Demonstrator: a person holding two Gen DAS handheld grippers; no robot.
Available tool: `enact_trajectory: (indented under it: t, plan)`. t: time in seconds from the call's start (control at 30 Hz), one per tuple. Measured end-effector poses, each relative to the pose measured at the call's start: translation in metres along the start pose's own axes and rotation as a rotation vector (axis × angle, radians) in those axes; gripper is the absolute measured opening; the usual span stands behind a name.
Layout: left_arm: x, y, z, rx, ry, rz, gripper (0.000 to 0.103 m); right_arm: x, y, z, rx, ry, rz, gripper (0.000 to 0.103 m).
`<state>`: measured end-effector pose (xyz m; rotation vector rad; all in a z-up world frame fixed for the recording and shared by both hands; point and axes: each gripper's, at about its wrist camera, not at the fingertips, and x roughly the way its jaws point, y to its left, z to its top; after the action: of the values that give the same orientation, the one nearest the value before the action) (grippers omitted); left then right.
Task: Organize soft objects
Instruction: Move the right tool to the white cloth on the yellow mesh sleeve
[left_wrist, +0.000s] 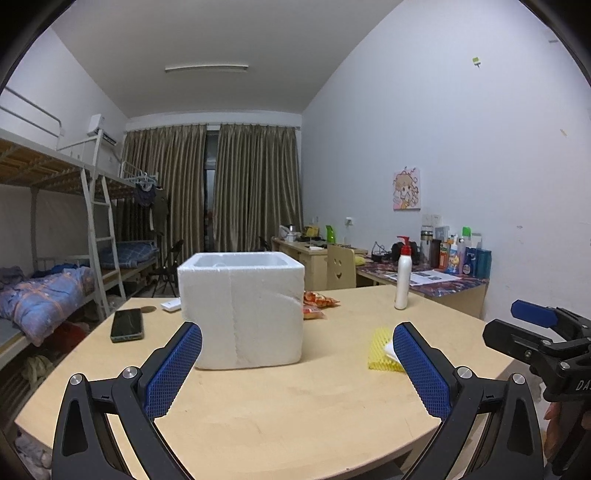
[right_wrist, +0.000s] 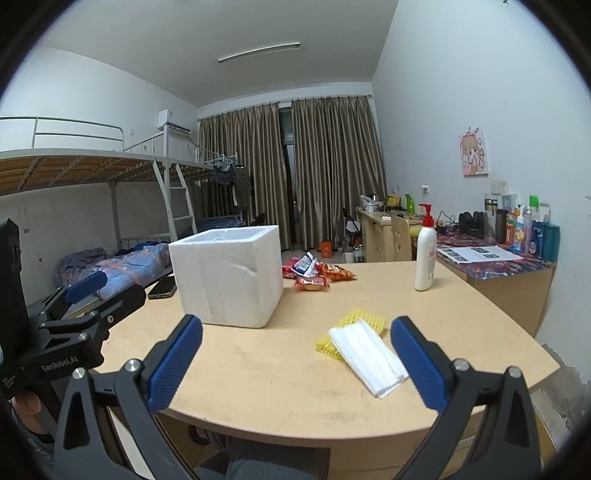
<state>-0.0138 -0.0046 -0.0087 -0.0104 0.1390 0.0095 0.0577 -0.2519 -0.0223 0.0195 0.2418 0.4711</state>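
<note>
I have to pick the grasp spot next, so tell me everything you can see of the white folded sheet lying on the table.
The white folded sheet looks like thin soft foam or padding, folded into a long flat rectangle with faint lengthwise creases. It lies flat on the wooden table, angled diagonally, its far end overlapping a yellow mesh foam net beneath it. Nothing grips it; the right tongs hang open in front of it, not touching.

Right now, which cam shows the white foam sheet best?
Right wrist. The white foam sheet lies in full view there, on top of the yellow foam net, beside the right gripper. In the left wrist view only a white corner shows, behind a gripper finger.
</note>
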Motion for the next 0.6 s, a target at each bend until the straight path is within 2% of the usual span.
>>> enact_trajectory:
  t: [0.33, 0.6]
  plan:
    - [0.005, -0.006, -0.009, -0.004, 0.020, -0.032, 0.103, 0.008, -0.007, -0.007, 0.011, 0.043, -0.011, 0.103]
    - [0.026, -0.007, -0.020, 0.000, 0.067, -0.053, 0.103, 0.020, -0.017, -0.012, 0.029, 0.079, -0.035, 0.103]
